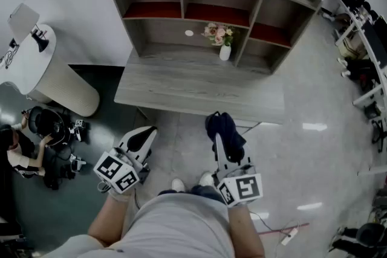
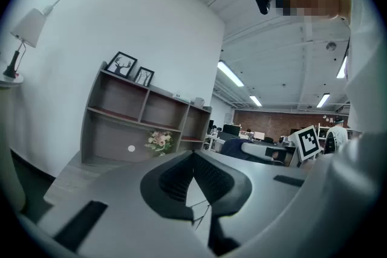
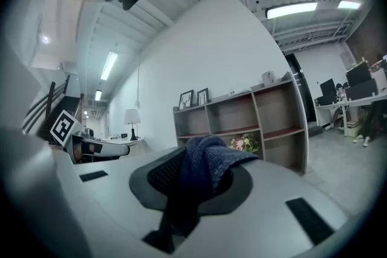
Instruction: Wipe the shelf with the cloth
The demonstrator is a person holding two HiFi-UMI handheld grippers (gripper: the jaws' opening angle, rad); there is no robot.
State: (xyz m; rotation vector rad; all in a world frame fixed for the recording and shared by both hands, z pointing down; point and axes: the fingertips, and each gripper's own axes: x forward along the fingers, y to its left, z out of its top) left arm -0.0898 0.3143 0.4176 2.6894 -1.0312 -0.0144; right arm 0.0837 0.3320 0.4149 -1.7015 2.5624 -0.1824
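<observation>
the right gripper (image 1: pixel 220 141) is shut tight on the dark blue cloth (image 3: pixel 204 161), which hangs over its tip. the left gripper (image 2: pixel 193 157) has its jaws together with nothing in them. both are held level, side by side, in front of the grey wooden shelf (image 1: pixel 199 84), not touching it. a small white vase of flowers (image 1: pixel 222 40) stands on the shelf.
</observation>
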